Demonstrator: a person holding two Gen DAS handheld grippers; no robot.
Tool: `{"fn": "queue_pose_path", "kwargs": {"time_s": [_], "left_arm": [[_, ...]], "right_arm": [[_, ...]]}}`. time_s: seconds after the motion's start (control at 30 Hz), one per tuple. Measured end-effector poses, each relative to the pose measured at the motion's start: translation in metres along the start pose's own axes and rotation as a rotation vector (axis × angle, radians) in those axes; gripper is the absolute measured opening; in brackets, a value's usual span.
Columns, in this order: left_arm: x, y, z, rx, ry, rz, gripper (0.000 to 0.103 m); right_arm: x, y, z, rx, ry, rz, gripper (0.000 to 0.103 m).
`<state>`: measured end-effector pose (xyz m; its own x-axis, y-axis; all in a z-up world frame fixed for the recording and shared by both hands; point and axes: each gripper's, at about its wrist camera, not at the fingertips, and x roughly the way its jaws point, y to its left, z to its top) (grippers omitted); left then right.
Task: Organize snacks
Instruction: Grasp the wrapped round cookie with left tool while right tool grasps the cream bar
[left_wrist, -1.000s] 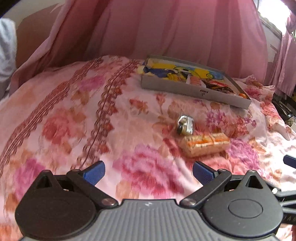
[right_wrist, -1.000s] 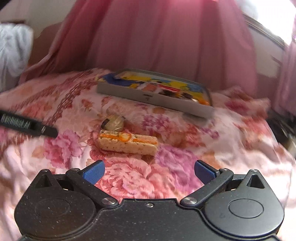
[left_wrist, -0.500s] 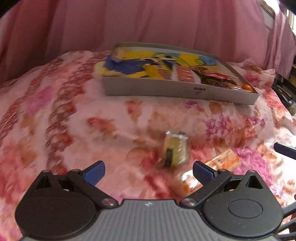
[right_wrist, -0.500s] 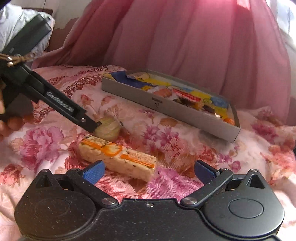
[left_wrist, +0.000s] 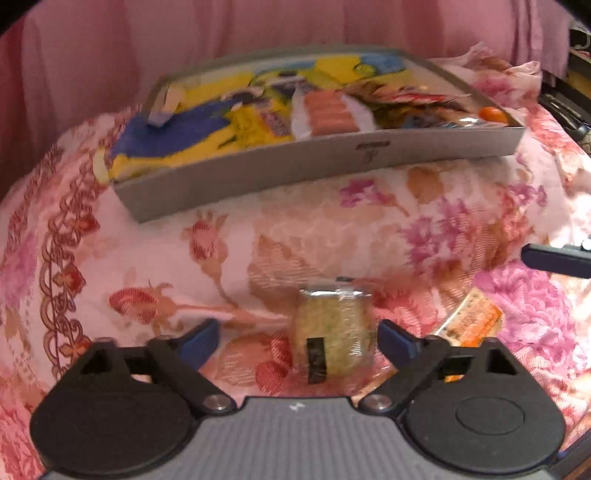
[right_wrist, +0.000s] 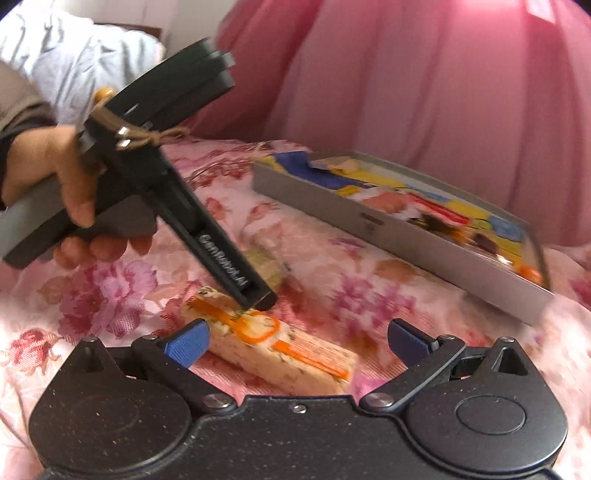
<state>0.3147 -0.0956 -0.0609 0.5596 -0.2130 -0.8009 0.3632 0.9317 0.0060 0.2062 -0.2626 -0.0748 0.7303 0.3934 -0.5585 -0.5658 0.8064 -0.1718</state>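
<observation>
Both grippers are spread wide, and neither pinches anything. Between the blue fingertips of my left gripper (left_wrist: 297, 341) lies the small round snack (left_wrist: 332, 332), a greenish puck in clear wrap with a dark label. It sits off-centre, close to the right-hand finger (left_wrist: 395, 338) and well apart from the other; whether it touches that finger I cannot tell, since the picture is blurred there. It rests on the floral bedspread (left_wrist: 184, 258).

My right gripper (right_wrist: 297, 341) hangs low over the long cracker pack (right_wrist: 280, 350), cream with orange stripes, which lies slantwise between the fingers. Its near-left part is just beside the left blue pad (right_wrist: 186, 343), while the far pad stands clear of it. From the right wrist view my left hand (right_wrist: 55, 177) shows wrapped round the left tool's grey handle, and that tool's dark finger tip hovers over the far end of the cracker pack, with the small round snack half hidden behind it.

Further back on the bedspread sits the grey tray (left_wrist: 332, 162), filled with yellow and blue wrappers, a pack of sausages (left_wrist: 330, 114) and an orange sweet (left_wrist: 495, 113) in its right corner. Pink curtains (right_wrist: 406, 92) hang behind.
</observation>
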Motion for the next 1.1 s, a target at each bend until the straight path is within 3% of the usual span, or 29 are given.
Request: {"fn": "queue_pose_path", "kwargs": {"time_s": [0.13,0.3,0.47,0.67,0.83,1.1], "left_arm": [[0.002,0.007,0.001,-0.037,0.029,-0.016,0.081],[0.006,0.001,-0.005,-0.02,0.036,0.047,0.07],[-0.002,0.014,-0.009,-0.12,0.023,0.054,0.052],[-0.016,0.036,-0.02,-0.201,0.013,0.039,0.051],[-0.029,0.048,-0.035,-0.249,0.022,0.049,0.051],[-0.06,0.053,-0.077,-0.278,0.036,0.045,0.051]], "right_arm": [[0.02,-0.005,0.005,-0.007,0.011,0.041,0.102],[0.036,-0.022,0.006,0.072,0.042,0.151,0.102],[0.046,-0.029,-0.001,0.11,0.117,0.193,0.102],[0.039,-0.021,-0.003,0.087,0.139,0.153,0.094],[0.029,-0.004,-0.01,-0.002,0.171,0.119,0.094],[0.009,0.013,-0.011,0.017,0.219,0.096,0.084]]}}
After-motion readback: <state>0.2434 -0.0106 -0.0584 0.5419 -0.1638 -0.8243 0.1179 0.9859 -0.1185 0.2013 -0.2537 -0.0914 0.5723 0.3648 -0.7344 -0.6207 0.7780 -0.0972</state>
